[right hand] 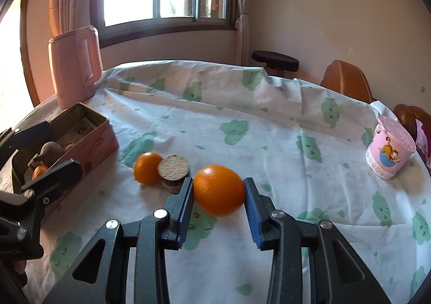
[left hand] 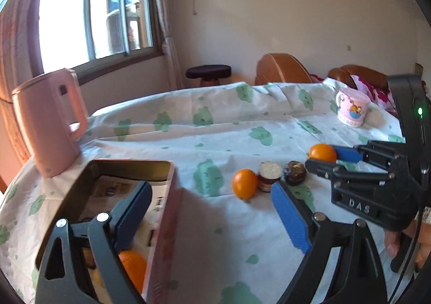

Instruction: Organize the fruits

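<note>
1. Left gripper (left hand: 212, 212) hangs over the pink tin box (left hand: 161, 226), its blue pads spread wide and holding nothing.
2. Right gripper (right hand: 218, 209) pinches a large orange (right hand: 218, 190) between its blue pads; whether the fruit is clear of the cloth I cannot tell.
3. At the far left a pink kettle (right hand: 74, 63) stands on the cloud-print tablecloth (right hand: 269, 126), just behind the box.
4. Inside the open box lie a small orange (right hand: 40, 171) and a brownish fruit (right hand: 51, 152), on printed paper.
5. Right of the box, a second loose orange (right hand: 146, 167) rests on the cloth, touching a small jar with a pale round lid (right hand: 173, 169).
6. Seen from the left wrist, a dark wrinkled round fruit (left hand: 295, 172) sits just beside that jar, between it and the gripped orange.
7. Far right, well apart from the fruit, stands a pink cartoon mug (right hand: 389, 152).
</note>
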Tool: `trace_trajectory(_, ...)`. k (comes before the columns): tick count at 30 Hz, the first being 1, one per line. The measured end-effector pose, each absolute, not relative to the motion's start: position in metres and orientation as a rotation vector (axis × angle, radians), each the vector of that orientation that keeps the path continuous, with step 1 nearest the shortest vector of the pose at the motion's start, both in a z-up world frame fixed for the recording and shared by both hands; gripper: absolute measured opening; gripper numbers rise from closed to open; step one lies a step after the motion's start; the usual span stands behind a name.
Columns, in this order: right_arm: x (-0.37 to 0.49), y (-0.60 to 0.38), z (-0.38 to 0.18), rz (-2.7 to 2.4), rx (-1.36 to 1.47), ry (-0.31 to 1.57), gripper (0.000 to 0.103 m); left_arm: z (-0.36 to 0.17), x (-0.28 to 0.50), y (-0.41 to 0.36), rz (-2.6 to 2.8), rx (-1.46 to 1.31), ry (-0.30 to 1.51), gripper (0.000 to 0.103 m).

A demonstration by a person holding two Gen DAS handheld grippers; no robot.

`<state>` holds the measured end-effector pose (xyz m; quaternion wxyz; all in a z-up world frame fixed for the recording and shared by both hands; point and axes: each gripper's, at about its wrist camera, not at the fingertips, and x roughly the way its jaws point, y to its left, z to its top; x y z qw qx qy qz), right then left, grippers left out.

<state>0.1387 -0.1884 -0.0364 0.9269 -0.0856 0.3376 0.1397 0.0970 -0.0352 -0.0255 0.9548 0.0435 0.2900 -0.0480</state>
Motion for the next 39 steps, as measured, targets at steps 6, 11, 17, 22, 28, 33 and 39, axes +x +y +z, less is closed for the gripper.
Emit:
trace_trajectory(6, 0.151, -0.217, -0.041, 0.198, -0.134, 0.684, 0.038, -0.039, 0.131, -0.079, -0.174, 0.191, 0.672, 0.085)
trace_trajectory(11, 0.151, -0.226, -0.043, 0.208, -0.103, 0.678, 0.039, -0.055, 0.154, -0.100, -0.199, 0.278, 0.737, 0.070)
trace_trajectory(17, 0.149, -0.227, -0.042, 0.218, -0.093, 0.664, 0.039, -0.063, 0.169, -0.107, -0.203, 0.313, 0.761, 0.057)
trace_trajectory(22, 0.147, -0.226, -0.040, 0.218, -0.098, 0.651, 0.039, -0.062, 0.163, -0.116, -0.235, 0.352, 0.721, 0.037)
trace_trajectory(28, 0.145, -0.227, -0.039, 0.210, -0.100, 0.637, 0.039, -0.063, 0.160, -0.119, -0.250, 0.364, 0.714, 0.036)
trace_trajectory(33, 0.144, -0.226, -0.038, 0.206, -0.104, 0.629, 0.039, -0.064, 0.166, -0.116, -0.252, 0.336, 0.738, 0.040)
trace_trajectory(39, 0.143, -0.227, -0.038, 0.208, -0.102, 0.625, 0.039, -0.063, 0.164, -0.116, -0.259, 0.331, 0.732, 0.036)
